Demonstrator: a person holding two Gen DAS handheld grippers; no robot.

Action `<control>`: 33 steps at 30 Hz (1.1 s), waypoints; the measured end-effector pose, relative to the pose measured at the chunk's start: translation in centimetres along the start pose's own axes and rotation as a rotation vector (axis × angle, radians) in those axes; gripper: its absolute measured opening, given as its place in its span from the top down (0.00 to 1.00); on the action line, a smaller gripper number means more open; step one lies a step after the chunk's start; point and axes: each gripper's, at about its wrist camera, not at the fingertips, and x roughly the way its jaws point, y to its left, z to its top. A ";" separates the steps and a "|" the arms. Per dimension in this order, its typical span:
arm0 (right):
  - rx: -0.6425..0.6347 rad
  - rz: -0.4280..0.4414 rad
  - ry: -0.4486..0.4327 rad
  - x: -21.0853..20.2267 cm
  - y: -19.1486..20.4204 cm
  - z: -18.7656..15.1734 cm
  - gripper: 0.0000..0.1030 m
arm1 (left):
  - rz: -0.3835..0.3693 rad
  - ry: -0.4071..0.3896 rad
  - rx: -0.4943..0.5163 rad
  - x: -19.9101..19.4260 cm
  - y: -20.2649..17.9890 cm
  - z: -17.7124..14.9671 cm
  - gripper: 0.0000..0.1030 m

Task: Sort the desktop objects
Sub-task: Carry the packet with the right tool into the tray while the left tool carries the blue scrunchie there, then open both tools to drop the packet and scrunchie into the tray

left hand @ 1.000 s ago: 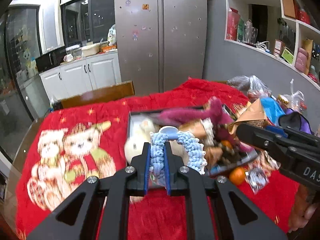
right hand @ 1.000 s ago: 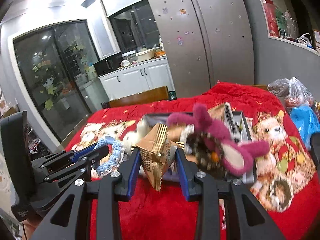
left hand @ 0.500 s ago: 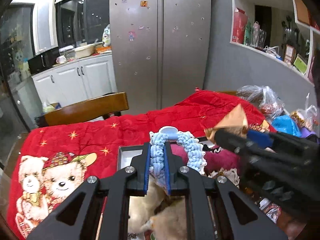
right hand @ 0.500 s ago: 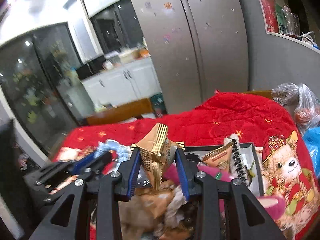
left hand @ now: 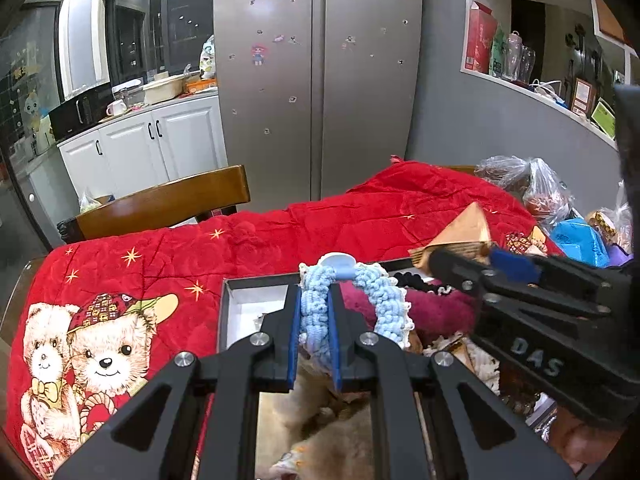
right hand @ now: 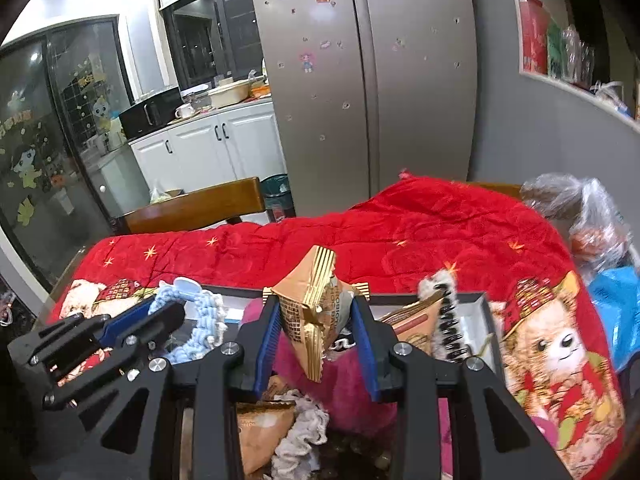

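Hovering over the crowded grey box, my left tongs pinch a blue crocheted loop; my right tongs, marked "DAS", squeeze a gold snack packet.

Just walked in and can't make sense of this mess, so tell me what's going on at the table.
A person is sorting things with two handheld grippers over a grey box on a red bear-print blanket. The left gripper is shut on a light blue crocheted loop. The right gripper grips a gold, pyramid-shaped snack packet. Both hang above the box, which is crowded with a magenta plush toy and other packets.
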 end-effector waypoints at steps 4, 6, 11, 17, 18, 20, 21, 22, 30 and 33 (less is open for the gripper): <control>0.020 -0.004 0.015 0.9 -0.5 0.0 0.65 | 0.007 0.001 0.018 0.1 -0.4 -0.1 0.87; 0.027 -0.006 0.018 1.1 -0.6 0.0 0.65 | 0.007 0.005 0.022 0.2 -0.6 -0.2 0.87; 0.048 -0.003 0.022 1.2 -1.1 0.1 0.64 | 0.011 -0.001 0.023 0.2 -0.6 -0.2 0.85; 0.030 -0.002 0.028 1.4 -0.6 0.0 0.50 | 0.063 -0.019 0.073 -0.3 -1.1 -0.1 0.38; 0.030 0.001 0.026 1.3 -0.6 0.1 0.41 | 0.076 -0.033 0.086 -0.5 -1.2 0.0 0.30; 0.039 0.001 0.017 0.9 -0.5 0.2 0.31 | 0.095 -0.083 0.100 -1.3 -1.5 0.0 0.21; 0.045 0.000 0.013 0.7 -0.5 0.3 0.26 | 0.095 -0.088 0.103 -1.6 -1.6 0.0 0.20; 0.048 0.001 0.006 0.4 -0.5 0.4 0.22 | 0.089 -0.083 0.106 -1.7 -1.6 0.1 0.15; 0.065 0.026 -0.013 -0.6 -0.4 0.7 0.19 | 0.108 -0.086 0.064 -2.5 -0.5 0.9 0.08; 0.066 0.039 -0.015 -0.8 -0.3 0.8 0.18 | 0.094 -0.092 0.026 -2.7 0.3 1.2 0.08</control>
